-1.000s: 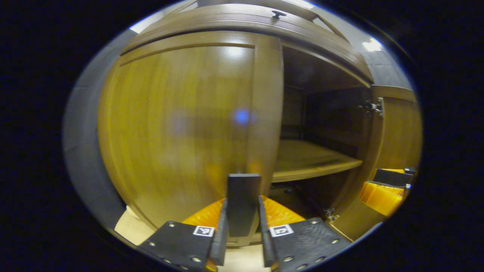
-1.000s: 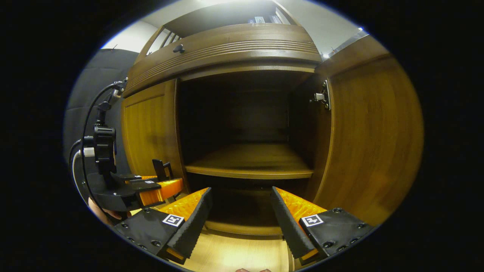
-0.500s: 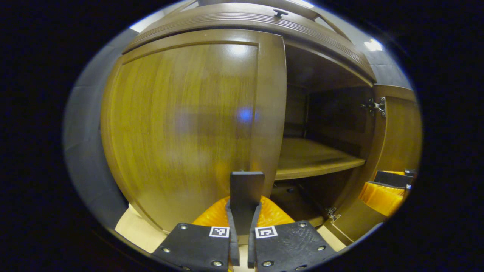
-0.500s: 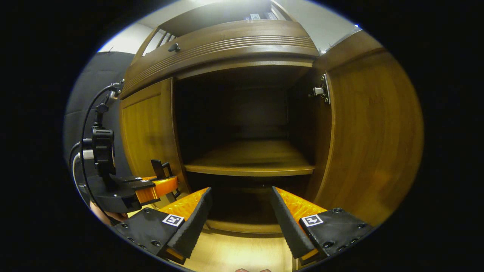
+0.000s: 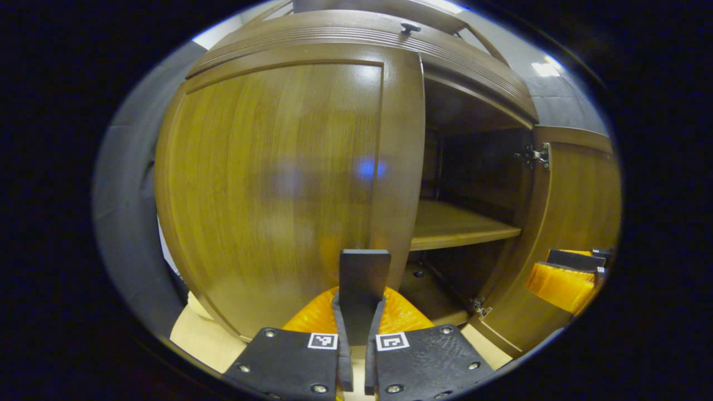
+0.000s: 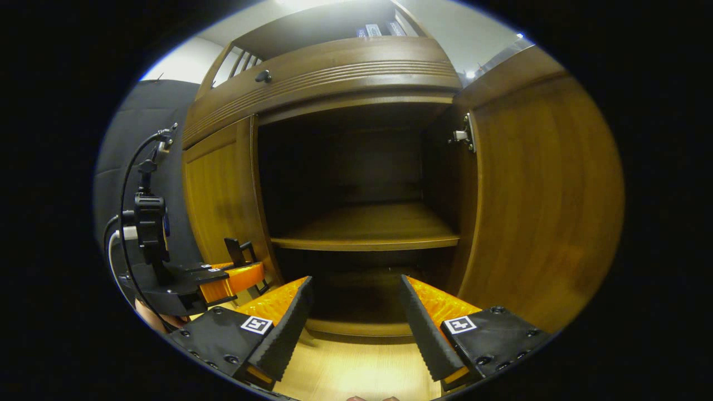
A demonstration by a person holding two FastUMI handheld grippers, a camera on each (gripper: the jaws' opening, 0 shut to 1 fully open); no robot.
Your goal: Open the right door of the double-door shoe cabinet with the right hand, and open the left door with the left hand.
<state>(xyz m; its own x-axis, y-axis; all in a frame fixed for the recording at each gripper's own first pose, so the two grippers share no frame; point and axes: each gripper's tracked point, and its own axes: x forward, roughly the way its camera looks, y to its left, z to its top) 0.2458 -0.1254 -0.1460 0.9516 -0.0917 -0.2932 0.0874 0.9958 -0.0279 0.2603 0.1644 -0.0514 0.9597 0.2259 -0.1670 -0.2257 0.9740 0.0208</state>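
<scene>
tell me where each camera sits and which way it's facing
Left gripper view: rides the left tool, close to the left door; its fingers clamp the door's handle.
Right gripper view: rides the right tool, fingers apart, facing the open compartment's shelf.
Shared: shelf, right door, and each other's tool.

Left gripper view: close up, facing the left door [image 5: 278, 178]. Right gripper view: farther back, facing the open cabinet. Shared: shelf [image 6: 367, 231], both doors.
</scene>
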